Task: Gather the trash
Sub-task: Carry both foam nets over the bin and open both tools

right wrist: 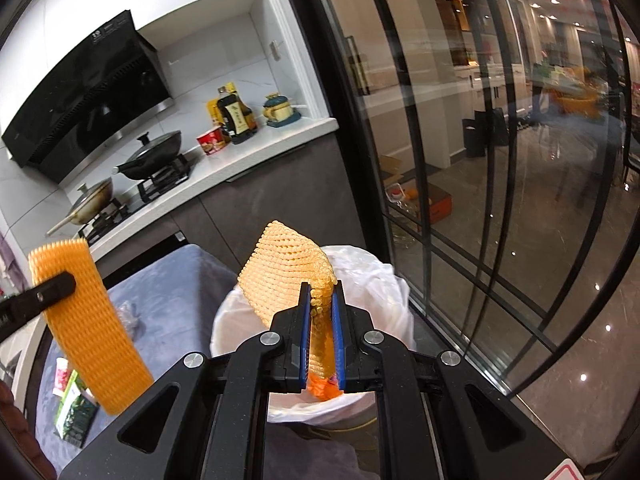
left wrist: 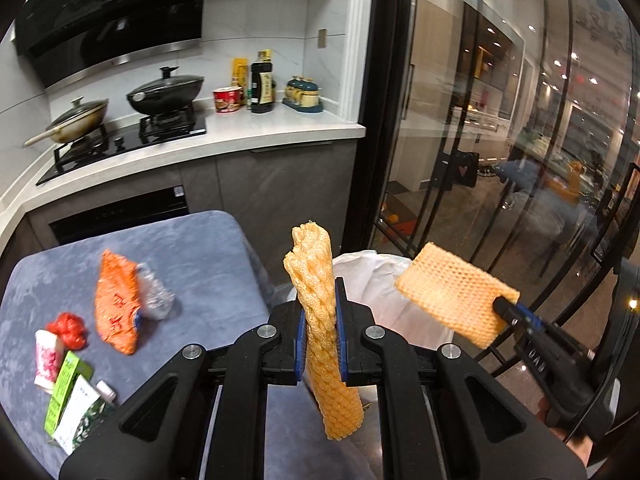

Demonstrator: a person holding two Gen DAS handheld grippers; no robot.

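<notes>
My left gripper [left wrist: 320, 292] is shut on a yellow foam net sleeve [left wrist: 316, 280], held upright beside the bin. My right gripper [right wrist: 322, 294] is shut on a second yellow foam net [right wrist: 280, 268], held over the white-lined trash bin [right wrist: 384, 280]. The right gripper and its net [left wrist: 452, 296] also show in the left wrist view above the bin liner [left wrist: 372, 280]. The left gripper's net [right wrist: 88, 320] shows at the left of the right wrist view. An orange wrapper [left wrist: 116, 304], a red crumpled bag [left wrist: 68, 330] and green cartons [left wrist: 70, 396] lie on the blue-grey table [left wrist: 192, 256].
A clear plastic wrapper [left wrist: 154, 292] and a small white cup [left wrist: 46, 356] also lie on the table. Behind it is a kitchen counter [left wrist: 260, 128] with pans on a stove, bottles and a red cup. A glass partition [left wrist: 500, 140] stands to the right.
</notes>
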